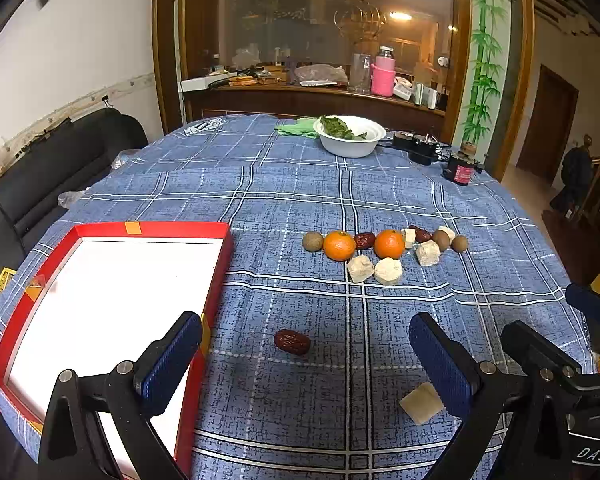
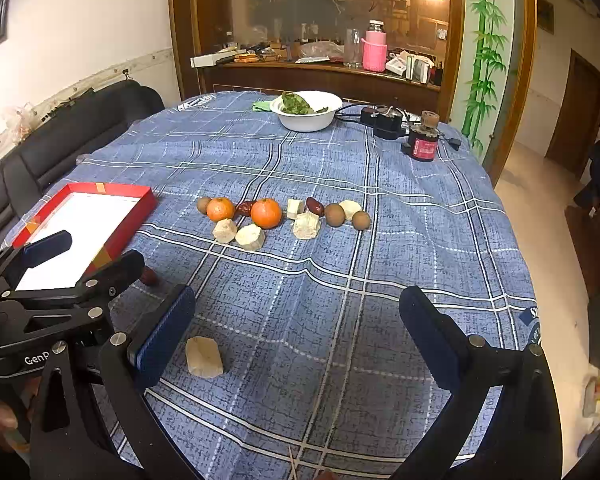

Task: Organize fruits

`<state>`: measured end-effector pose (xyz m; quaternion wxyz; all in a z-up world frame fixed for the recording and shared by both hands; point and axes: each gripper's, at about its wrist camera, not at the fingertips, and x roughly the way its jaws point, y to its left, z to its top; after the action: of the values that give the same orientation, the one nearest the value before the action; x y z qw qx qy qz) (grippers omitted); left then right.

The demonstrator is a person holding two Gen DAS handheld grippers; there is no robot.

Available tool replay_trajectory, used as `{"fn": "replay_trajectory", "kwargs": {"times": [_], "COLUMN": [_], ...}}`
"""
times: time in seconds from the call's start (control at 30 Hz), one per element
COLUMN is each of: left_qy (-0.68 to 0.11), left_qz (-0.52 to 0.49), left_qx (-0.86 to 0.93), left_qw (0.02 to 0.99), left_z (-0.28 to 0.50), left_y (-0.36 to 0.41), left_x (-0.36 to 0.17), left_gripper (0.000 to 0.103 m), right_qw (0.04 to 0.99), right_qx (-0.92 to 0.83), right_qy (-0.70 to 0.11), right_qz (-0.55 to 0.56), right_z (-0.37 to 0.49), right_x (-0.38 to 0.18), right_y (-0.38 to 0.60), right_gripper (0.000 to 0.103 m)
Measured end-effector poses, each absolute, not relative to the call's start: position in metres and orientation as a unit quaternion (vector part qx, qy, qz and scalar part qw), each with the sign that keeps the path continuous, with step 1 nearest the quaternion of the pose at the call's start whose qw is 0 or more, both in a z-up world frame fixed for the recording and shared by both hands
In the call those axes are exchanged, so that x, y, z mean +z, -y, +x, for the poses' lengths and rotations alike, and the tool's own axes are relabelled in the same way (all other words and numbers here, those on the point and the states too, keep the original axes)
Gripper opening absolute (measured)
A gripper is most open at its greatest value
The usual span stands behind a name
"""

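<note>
Spread wide and empty, both pairs of jaws. Left gripper [image 1: 304, 356] hovering low over the near part of the blue plaid tablecloth [image 1: 300, 184], a lone red date [image 1: 292, 342] lying between its fingers and untouched. Right gripper [image 2: 296, 328] likewise bare, a pale cut cube [image 2: 204, 357] just beside its left finger. Further out, at mid-table: a row of two mandarins [image 1: 339, 245], small brown fruits [image 1: 313, 241], more dates and pale chunks. At the table's left edge, an empty red tray [image 1: 224, 256]. Far edge: white bowl [image 1: 350, 148] of greens. Probably the first pick, nothing sorted yet. Next: lower around the date, close gently, carry to the tray.
</note>
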<state>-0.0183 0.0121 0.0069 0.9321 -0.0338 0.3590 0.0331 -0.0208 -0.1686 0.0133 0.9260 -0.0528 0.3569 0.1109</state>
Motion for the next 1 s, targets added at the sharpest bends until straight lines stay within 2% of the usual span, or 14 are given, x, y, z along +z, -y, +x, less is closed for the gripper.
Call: {"fn": "replay_trajectory", "kwargs": {"times": [1.0], "left_qy": [-0.359], "left_qz": [-0.033], "left_qx": [0.032], "left_qw": [0.932], "left_z": [-0.0213], "left_y": [-0.0088], "left_x": [0.0104], "left_gripper": [0.103], "right_qw": [0.928], "right_qx": [0.113], "right_qy": [-0.351], "right_qz": [-0.055], "right_z": [-0.0265], "right_x": [0.0165], "right_y": [0.1690], "right_gripper": [0.103]}}
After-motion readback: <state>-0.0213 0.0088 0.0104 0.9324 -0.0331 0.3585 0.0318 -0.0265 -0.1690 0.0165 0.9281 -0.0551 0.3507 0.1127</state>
